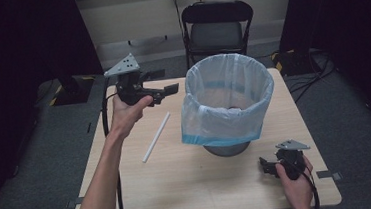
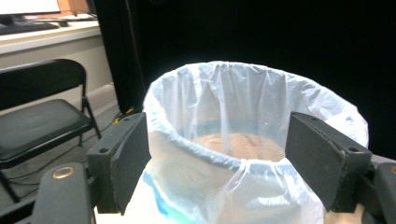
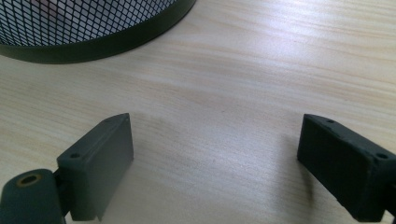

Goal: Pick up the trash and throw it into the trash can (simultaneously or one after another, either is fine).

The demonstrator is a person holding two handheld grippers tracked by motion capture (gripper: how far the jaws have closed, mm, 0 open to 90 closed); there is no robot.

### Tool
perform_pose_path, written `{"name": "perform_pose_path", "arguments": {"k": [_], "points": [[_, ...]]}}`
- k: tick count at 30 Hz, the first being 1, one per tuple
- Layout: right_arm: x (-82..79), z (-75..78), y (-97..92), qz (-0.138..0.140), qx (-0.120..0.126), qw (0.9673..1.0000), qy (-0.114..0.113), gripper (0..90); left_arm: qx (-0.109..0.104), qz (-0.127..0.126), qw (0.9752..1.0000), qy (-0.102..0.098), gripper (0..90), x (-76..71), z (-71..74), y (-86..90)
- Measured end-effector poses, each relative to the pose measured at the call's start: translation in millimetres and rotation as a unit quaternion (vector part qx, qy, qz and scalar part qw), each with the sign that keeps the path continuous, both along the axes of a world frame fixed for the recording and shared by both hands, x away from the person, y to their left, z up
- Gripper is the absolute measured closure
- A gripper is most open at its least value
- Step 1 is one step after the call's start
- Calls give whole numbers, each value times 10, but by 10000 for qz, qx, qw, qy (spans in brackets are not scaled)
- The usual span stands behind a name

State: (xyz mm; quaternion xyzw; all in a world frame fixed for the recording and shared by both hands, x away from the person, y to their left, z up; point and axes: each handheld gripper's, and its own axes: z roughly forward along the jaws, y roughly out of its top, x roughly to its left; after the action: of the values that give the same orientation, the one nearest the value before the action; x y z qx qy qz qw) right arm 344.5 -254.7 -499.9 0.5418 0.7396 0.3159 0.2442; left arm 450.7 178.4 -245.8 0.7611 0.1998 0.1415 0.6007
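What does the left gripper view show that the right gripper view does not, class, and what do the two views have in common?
The left gripper view alone shows the white bag folded over the bin's rim, a black folding chair and a dark curtain behind. The right gripper view alone shows the bin's black mesh wall close up, its base ring resting on the wooden table. Both look along a pair of black jaws standing wide apart with nothing between them, and both face the same bin.

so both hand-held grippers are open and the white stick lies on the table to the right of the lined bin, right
Not quite: the thin white stick lies left of the black mesh bin with its pale blue liner, as the high view shows. Both the left hand-held gripper and right hand-held gripper are open.
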Motion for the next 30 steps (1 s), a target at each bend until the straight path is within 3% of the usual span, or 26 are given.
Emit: {"name": "perform_pose_path", "arguments": {"k": [8,17,23,30], "points": [[0,0,0,-1,0,10000,1,99,-79,161,9998,79,196,-74,-126,145],[0,0,0,-1,0,10000,1,99,159,372,9989,225,197,-201,-405,300],[0,0,0,-1,1,10000,0,99,309,589,9964,530,202,-230,-722,481],[0,0,0,-1,0,10000,0,100,501,894,9910,863,240,-275,-1046,660]]}}
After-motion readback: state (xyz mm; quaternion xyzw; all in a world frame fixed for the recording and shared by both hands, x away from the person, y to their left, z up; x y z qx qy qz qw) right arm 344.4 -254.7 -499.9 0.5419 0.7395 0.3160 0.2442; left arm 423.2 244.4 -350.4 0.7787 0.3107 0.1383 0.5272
